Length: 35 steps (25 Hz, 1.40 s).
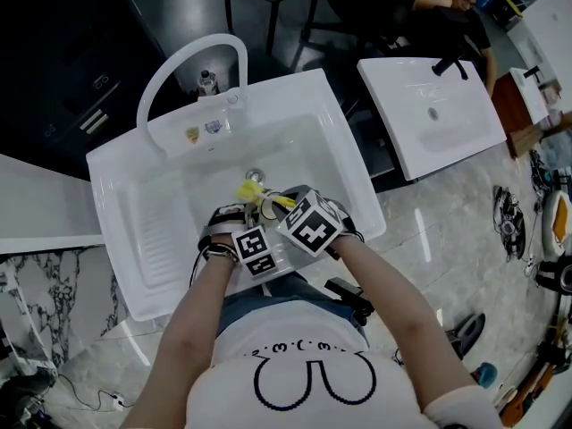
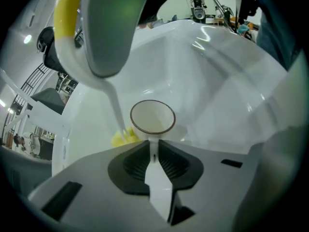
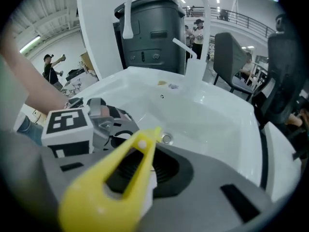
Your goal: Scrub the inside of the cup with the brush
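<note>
Left gripper (image 2: 153, 151), clamped on the handle of the cup (image 2: 152, 117), holds it in the sink (image 2: 217, 81) toward the front edge. Risk: I judge this thin-handle grip may twist when the brush (image 2: 120, 132), just left of the rim, pushes in. Right gripper (image 3: 145, 164) pinches the brush's yellow handle. Cup: white, dark-rimmed, looks empty.

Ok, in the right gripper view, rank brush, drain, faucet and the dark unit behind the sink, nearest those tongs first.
1. Brush: clamped in the right tongs.
2. Drain: just ahead, on the sink floor.
3. Faucet: at the sink's back rim.
4. Dark unit: behind the sink.
</note>
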Motion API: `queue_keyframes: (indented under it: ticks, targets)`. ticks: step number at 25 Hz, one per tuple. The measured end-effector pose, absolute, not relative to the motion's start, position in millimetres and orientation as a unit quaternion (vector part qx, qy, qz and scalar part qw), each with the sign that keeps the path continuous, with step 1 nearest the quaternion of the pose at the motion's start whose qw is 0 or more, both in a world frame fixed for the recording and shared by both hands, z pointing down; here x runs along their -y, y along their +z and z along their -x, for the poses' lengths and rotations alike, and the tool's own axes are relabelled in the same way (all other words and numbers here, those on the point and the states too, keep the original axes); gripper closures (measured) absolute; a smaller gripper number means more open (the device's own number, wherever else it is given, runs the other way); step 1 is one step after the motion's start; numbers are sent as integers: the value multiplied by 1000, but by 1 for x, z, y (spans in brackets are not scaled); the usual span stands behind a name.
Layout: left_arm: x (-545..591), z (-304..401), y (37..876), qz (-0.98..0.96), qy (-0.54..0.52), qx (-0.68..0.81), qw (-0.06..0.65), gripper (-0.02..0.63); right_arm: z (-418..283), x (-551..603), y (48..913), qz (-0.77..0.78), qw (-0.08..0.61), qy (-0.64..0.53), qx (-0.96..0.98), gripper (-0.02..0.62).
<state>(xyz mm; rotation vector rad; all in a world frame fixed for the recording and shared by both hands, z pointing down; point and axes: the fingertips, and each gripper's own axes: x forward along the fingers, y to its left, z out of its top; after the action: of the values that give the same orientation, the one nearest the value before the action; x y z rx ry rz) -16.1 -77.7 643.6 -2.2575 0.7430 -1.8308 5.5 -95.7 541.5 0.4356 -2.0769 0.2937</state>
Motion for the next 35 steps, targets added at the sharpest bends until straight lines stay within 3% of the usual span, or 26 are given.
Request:
queue_keyframes:
  ticks: [9,18,22,35]
  targets:
    - [77,17,645,744,-619,-242,69,540,1,100,546,-161,496,106,847,557]
    - [75,21,651,749,-614,-248,37,538,-60,101,513,-257,386,284,839,557]
    - [74,21,651,750,-612,-246,35,538,-76,93,503,-281,364,296,837,557]
    - [75,21,651,750,-612,-251,27,541,-36,109,537,-283,410,245,832,557]
